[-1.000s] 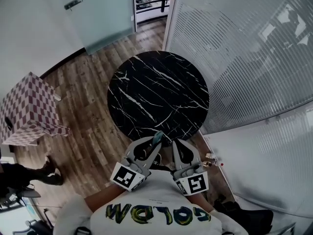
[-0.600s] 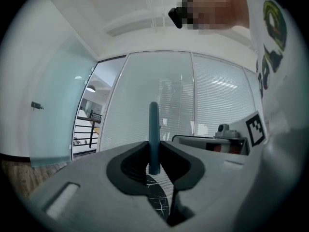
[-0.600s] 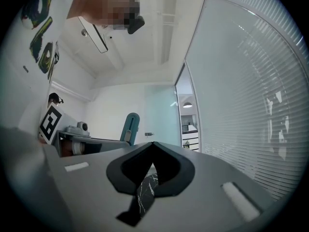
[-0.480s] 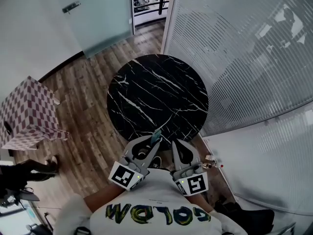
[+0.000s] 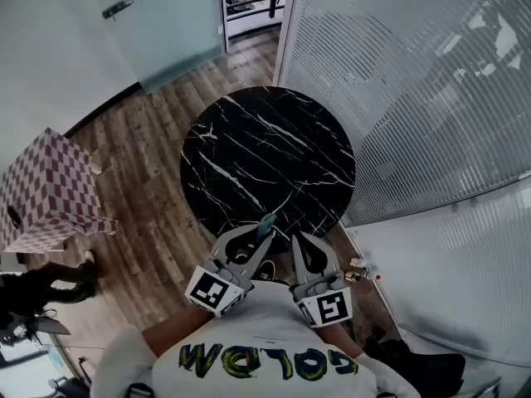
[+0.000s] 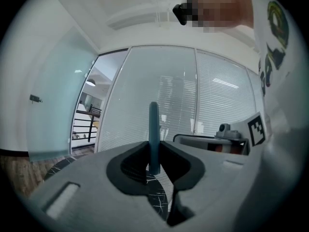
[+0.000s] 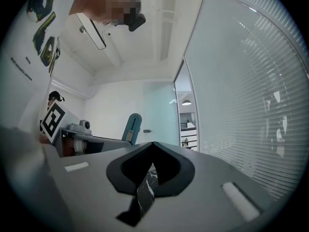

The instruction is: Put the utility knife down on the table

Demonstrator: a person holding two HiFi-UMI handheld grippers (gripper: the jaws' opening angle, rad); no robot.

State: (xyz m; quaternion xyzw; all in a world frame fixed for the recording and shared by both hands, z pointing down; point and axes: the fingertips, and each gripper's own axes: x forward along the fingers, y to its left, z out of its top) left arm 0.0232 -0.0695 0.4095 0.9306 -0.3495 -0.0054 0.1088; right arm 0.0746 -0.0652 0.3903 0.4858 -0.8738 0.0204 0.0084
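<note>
The left hand-held gripper is clamped on the utility knife. Its two grey jaws press on the teal handle from either side, and the knife stands edge-on and upright between them, rising clear above the jaw tips. In the head view the same left hand-held gripper sits close in front of the person's chest, and the utility knife pokes out past its tips, showing against the near rim of the worktop. The knife is held in the jaws and does not lie on the surface.

Just beside it, the right hand-held gripper has its jaws together, tips meeting, with nothing between them. Seen from the head camera, the right hand-held gripper lies alongside the left one, also near the rim.

The worktop is round, black and veined with white, and nothing rests on it. It stands on a wooden floor. A glass wall with blinds runs along its right side, a frosted glass door lies beyond it, and a checkered box sits well apart to the left.
</note>
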